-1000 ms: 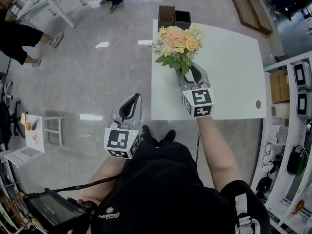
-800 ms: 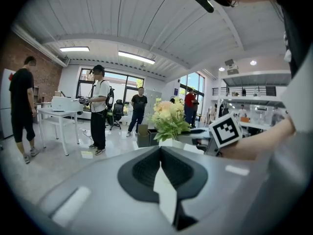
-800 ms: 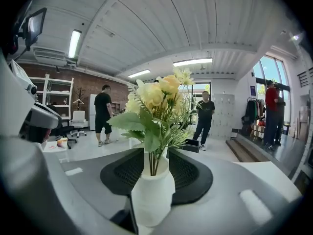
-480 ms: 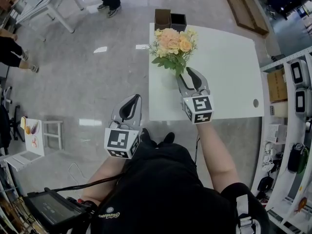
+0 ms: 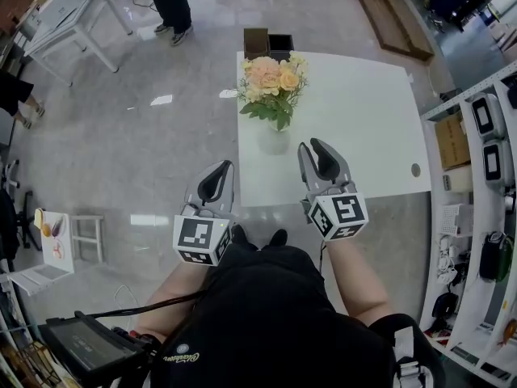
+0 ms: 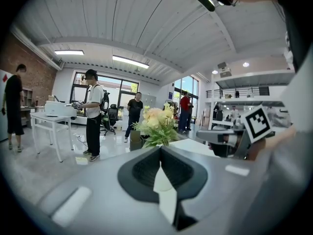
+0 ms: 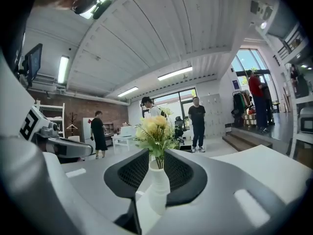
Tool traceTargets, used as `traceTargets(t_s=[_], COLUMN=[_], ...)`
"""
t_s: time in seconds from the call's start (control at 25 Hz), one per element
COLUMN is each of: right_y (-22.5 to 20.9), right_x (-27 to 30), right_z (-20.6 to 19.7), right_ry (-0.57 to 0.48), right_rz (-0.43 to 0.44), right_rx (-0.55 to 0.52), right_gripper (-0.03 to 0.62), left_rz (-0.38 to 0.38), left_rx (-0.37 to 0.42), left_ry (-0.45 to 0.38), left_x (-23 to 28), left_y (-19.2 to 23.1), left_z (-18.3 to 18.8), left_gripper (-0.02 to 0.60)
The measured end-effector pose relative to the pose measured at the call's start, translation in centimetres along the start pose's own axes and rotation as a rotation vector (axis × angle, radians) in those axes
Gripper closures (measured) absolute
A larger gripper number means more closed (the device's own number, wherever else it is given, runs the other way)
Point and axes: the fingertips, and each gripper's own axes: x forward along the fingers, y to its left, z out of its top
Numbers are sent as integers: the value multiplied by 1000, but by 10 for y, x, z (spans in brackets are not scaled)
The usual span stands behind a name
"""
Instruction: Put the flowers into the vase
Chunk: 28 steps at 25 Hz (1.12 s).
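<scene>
1. Setting: open-plan office-cum-lab in a loft-style hall.
2. Shell: ribbed ceiling (image 7: 161, 28) with tube lights (image 6: 129, 61), a brick wall (image 6: 34, 77), tall windows (image 6: 112, 89) and a railed mezzanine (image 6: 244, 94).
3. Floor: glossy grey floor (image 5: 161, 152), reflecting the lights.
4. Furniture: white table (image 5: 363, 128); second white table (image 5: 73, 23) with gear on it; office chair (image 6: 111, 117).
5. Storage: shelving (image 5: 485, 184) along the right edge, carrying boxes and devices.
6. People (image 6: 92, 114) stand about in ordinary clothes.

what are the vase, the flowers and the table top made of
Small white bottle-shaped vase: probably matte ceramic or plastic; opaque, no glare.
Peach and yellow flowers: possibly artificial fabric or plastic; too small to confirm.
White rectangular table: smooth laminate-like top, faint sheen.
</scene>
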Motion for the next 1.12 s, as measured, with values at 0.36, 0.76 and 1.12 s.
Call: traceTargets(t_s=[0.36,0.76,1.12], right_y=[1,5,7], right_x=[-43,-49,-48], right_z=[29,35,34], right_ry=[-99,-117,-111], right_rz=[-55,-50,-41], right_rx=[6,2,-5], right_gripper=[548,562,574], left_rz=[-16,-10,-8], left_rx=[19,26,27], left_ry=[-50,-70,-65], left_x=[-3,-6,-5], left_y=[-16,-20,-22], left_z=[18,25,25], left_gripper=[574,574,574])
